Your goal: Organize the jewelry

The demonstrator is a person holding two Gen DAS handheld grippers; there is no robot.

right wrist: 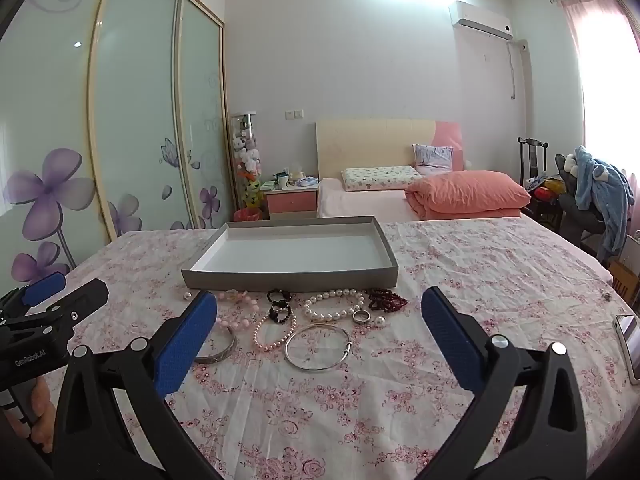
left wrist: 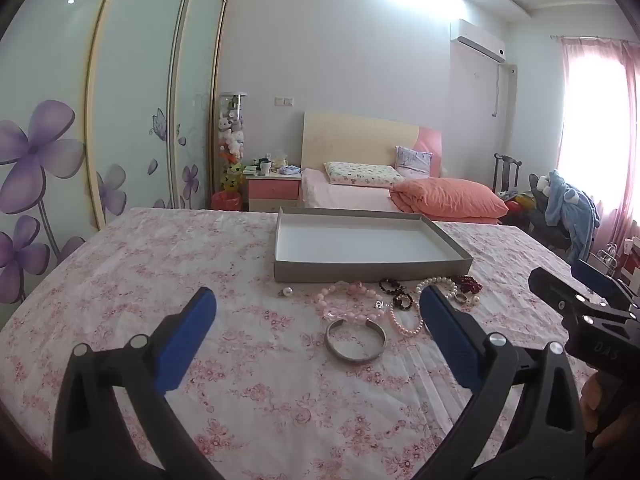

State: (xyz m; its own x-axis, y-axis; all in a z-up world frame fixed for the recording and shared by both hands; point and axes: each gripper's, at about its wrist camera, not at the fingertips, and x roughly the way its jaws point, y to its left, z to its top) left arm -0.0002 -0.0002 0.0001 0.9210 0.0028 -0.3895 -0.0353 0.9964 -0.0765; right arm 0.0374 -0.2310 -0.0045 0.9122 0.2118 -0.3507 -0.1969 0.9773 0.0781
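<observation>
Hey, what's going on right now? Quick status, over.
Left gripper and right gripper open, holding nothing. Jewelry all loose on the bedspread; tray holds nothing yet. Nothing blocking the tray.

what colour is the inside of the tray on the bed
White inside, with grey outer walls; the tray shows best in the right wrist view.

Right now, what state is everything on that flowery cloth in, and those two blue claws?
Grey tray: empty, open-topped.
Thin silver bangle: flat on the cloth, outside the tray.
White pearl bracelet: on the cloth, untouched.
Wide silver cuff: on the cloth.
Left gripper: open, holding nothing.
Right gripper: open, holding nothing.
</observation>
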